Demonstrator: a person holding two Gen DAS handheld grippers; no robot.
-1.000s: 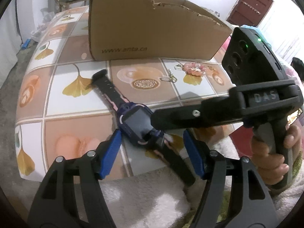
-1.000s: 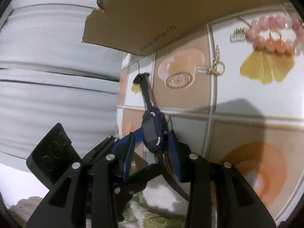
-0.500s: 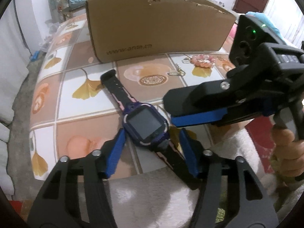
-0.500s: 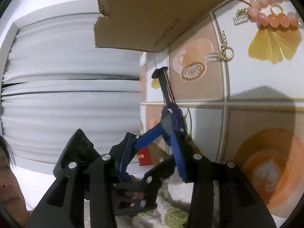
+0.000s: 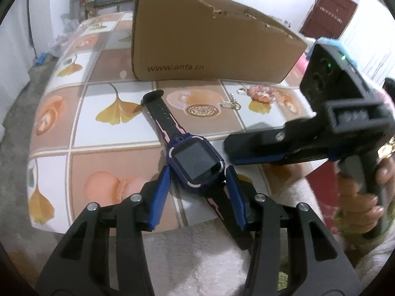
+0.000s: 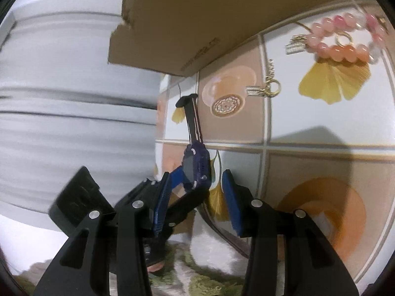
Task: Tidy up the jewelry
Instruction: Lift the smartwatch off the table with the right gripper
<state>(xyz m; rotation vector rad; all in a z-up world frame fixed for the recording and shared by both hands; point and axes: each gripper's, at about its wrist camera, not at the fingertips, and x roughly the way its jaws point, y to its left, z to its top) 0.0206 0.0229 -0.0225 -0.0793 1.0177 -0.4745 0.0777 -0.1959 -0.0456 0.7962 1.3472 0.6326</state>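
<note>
A purple smartwatch [image 5: 196, 164] with a black and pink strap lies flat near the front edge of the tiled table [image 5: 111, 148]. My left gripper [image 5: 197, 169] straddles its case and its jaws are closing. The right pad is at the case's corner, while a thin gap shows at the left pad. My right gripper [image 5: 229, 150] hovers just right of the watch, open and empty. In the right wrist view the watch [image 6: 197, 165] sits just ahead of the right gripper [image 6: 196, 172], with one of the left gripper's blue fingers [image 6: 176, 176] against its side.
A torn cardboard box [image 5: 209, 44] stands behind the watch. A pink bead bracelet [image 5: 263, 92] and a small gold key ring [image 5: 230, 103] lie in front of it at the right. White fluffy fabric [image 5: 185, 259] lies below the table's front edge. A hand [image 5: 358, 197] holds the right gripper's handle.
The left jaws have narrowed around the watch case. The right gripper, which overlapped the watch a second ago, has drawn back to the right and off it. The watch has stayed flat.
</note>
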